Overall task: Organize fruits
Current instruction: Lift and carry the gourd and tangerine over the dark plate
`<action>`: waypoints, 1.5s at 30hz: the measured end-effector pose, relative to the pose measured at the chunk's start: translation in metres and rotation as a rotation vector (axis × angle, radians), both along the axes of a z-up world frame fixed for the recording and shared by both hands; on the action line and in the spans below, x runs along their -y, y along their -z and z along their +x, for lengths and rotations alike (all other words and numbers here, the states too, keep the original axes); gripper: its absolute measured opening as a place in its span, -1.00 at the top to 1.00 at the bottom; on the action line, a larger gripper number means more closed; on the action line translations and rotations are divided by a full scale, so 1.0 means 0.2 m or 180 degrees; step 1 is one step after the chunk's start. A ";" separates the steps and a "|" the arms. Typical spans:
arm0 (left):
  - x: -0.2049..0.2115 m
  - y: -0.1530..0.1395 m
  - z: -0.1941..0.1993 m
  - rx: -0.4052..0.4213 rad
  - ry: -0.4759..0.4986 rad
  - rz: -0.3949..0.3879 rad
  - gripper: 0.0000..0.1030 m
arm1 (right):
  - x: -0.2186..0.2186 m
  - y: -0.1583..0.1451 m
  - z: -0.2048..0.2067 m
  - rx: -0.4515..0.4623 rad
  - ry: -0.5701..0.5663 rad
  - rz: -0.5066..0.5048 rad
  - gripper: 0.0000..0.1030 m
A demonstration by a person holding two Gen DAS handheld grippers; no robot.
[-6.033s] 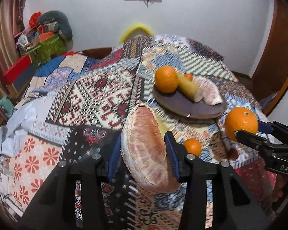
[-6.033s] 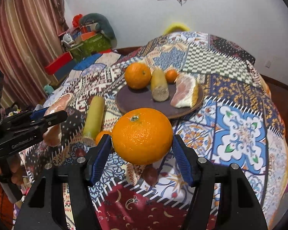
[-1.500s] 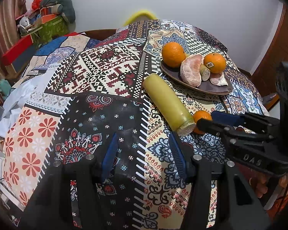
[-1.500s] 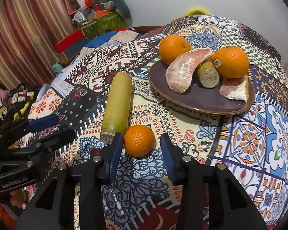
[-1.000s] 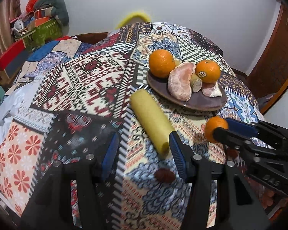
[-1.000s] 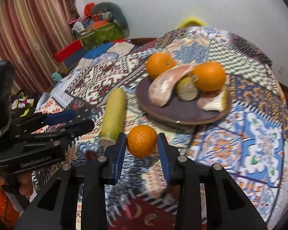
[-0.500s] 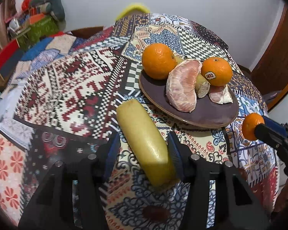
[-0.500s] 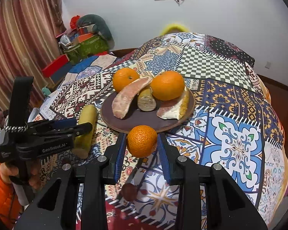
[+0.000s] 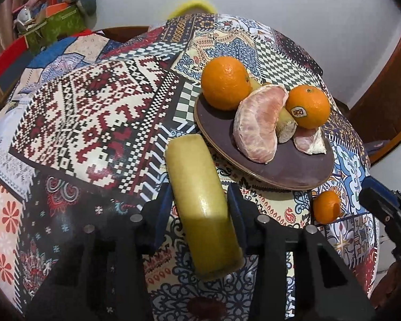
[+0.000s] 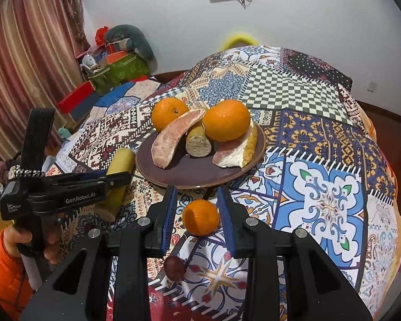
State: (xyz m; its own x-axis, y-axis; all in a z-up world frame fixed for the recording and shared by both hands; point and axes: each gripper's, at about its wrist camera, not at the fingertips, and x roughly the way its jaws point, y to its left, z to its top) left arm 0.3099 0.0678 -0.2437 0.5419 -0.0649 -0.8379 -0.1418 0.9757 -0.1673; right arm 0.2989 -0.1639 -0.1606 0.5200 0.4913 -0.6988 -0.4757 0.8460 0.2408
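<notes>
A brown plate (image 9: 294,168) (image 10: 179,174) on the patchwork cloth holds two oranges (image 9: 226,81) (image 10: 226,120), two peeled pomelo wedges (image 9: 256,124) and a short yellow stick piece (image 10: 197,140). My left gripper (image 9: 200,206) is shut on a long yellow sugarcane stick (image 9: 200,200), just in front of the plate's near-left rim. My right gripper (image 10: 197,214) is shut on a small mandarin (image 10: 200,216), held low in front of the plate; the mandarin also shows in the left wrist view (image 9: 326,206).
A small dark red fruit (image 10: 173,267) lies on the cloth below my right gripper. The table edge drops off at right. Boxes and bags (image 10: 112,64) are piled at the back left by a curtain (image 10: 26,53).
My left gripper has closed on the yellow stick and moved toward the plate. My right gripper has carried the mandarin to just in front of the plate.
</notes>
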 end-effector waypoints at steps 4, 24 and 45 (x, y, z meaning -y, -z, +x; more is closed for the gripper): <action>0.01 -0.06 -0.06 0.0101 0.0029 0.0089 0.22 | 0.00 -0.01 -0.01 0.0042 0.0002 -0.0056 0.44; 0.07 -0.31 -0.22 0.0539 0.0152 0.0077 0.29 | -0.07 0.18 0.04 -0.0366 -0.0087 -0.0161 0.02; 0.11 -0.46 -0.13 0.0771 0.0234 0.0025 0.28 | -0.01 0.05 0.07 -0.0085 -0.0006 -0.0084 0.32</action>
